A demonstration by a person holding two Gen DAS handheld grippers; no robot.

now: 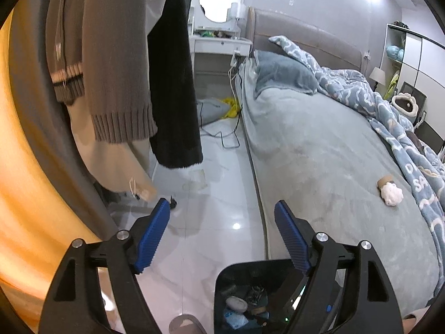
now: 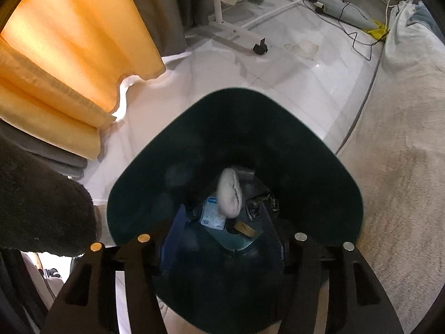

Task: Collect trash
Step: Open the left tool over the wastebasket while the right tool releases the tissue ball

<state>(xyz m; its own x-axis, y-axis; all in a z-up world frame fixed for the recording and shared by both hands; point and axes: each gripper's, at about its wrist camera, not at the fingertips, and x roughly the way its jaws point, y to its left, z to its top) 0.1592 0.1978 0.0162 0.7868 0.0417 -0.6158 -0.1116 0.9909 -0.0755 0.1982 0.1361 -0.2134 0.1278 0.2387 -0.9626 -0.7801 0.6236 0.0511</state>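
Observation:
My left gripper hangs open and empty over the white floor beside the bed. Below it stands the dark green bin, with several scraps inside. On the bed sheet at the right lie a cardboard tube and a crumpled white tissue, well away from both fingers. My right gripper points down into the bin, its jaws apart with nothing pressed between them. Beyond its tips, inside the bin, are a grey-white crumpled wad, a blue-white packet and a tan scrap.
An orange curtain hangs at the left. Clothes hang on a rack, a brown sweater among them, and the rack's wheeled foot rests on the floor. Cables trail by the bed. A white dresser stands at the far wall.

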